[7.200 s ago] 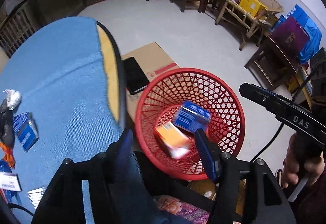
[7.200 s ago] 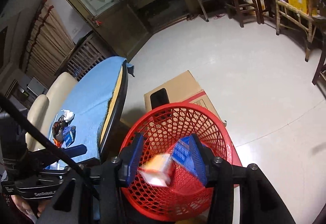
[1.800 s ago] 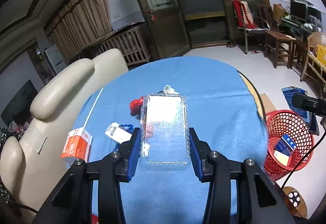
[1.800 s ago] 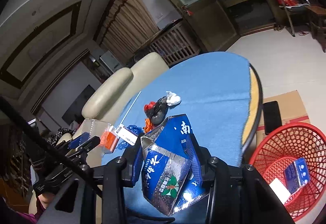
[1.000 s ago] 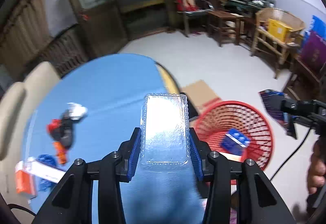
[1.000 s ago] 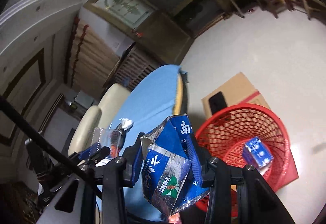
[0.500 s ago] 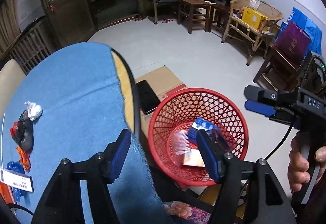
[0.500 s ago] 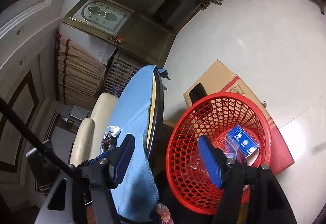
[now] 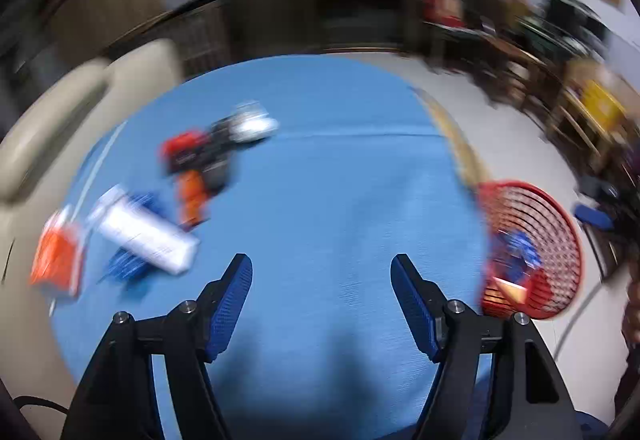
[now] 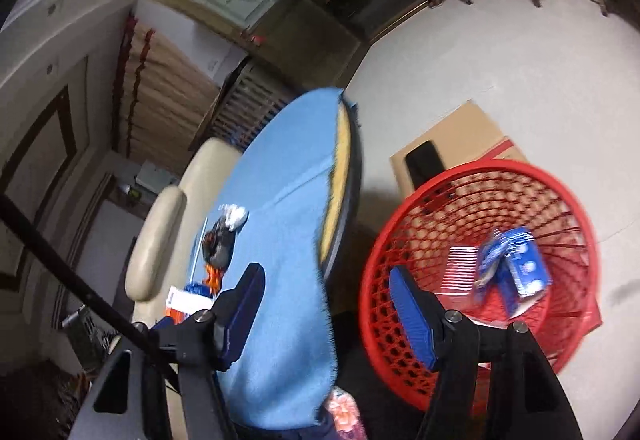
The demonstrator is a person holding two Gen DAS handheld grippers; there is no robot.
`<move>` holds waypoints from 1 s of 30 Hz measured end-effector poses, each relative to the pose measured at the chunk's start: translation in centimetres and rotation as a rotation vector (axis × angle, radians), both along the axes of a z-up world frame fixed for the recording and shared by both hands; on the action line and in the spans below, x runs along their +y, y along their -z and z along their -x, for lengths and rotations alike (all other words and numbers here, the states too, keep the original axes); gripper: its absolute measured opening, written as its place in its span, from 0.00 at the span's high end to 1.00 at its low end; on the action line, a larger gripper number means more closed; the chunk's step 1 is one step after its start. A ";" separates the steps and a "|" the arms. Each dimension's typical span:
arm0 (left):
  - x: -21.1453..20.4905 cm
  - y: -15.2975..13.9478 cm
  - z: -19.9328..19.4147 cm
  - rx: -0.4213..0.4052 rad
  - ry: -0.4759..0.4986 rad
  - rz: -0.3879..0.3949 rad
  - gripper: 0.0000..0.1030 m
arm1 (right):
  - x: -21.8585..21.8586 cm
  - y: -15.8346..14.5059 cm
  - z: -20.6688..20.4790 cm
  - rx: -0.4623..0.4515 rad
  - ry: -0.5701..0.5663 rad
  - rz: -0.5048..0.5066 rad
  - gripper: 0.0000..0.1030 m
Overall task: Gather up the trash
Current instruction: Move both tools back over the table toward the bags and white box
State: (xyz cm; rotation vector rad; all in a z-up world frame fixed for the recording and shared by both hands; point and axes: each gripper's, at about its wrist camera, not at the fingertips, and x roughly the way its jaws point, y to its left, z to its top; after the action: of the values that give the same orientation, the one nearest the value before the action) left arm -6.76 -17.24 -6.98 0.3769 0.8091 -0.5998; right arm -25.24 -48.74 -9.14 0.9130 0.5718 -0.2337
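My left gripper (image 9: 321,300) is opening, nothing between its jaws, above the blue tablecloth (image 9: 320,179). My right gripper (image 10: 326,310) stands wide and empty by the red basket (image 10: 576,207), which holds blue packets (image 10: 516,268). Farther on the cloth lie blurred scraps, perhaps a white box (image 9: 146,236) and orange wrapper (image 9: 58,260).

The right gripper (image 10: 326,304) has its blue fingers (image 10: 410,314) wide apart with nothing between them. Below sits a red basket (image 10: 560,195) on the floor. Inside it lie a blue box (image 10: 524,268) and a clear tray (image 10: 460,268). A round blue desk (image 10: 288,199) stands beside the basket, with small trash (image 10: 222,236) on it.
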 end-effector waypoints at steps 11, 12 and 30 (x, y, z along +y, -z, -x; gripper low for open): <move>14.2 -2.4 -11.6 -0.066 -0.391 0.105 0.21 | 6.9 0.3 -7.4 0.070 -0.184 0.048 0.33; 14.5 -2.2 -12.9 -0.049 -0.386 0.122 0.21 | 7.5 0.4 -7.9 0.078 -0.198 0.051 0.33; 7.9 -2.2 -10.5 0.274 0.131 0.458 0.42 | 9.8 0.7 -9.5 0.115 -0.238 0.075 0.33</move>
State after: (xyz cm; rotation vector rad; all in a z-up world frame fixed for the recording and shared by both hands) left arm 3.76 -9.29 -4.83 -0.0756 0.8828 -0.9494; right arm -15.70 -38.94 -9.79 0.7547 0.7674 -0.0923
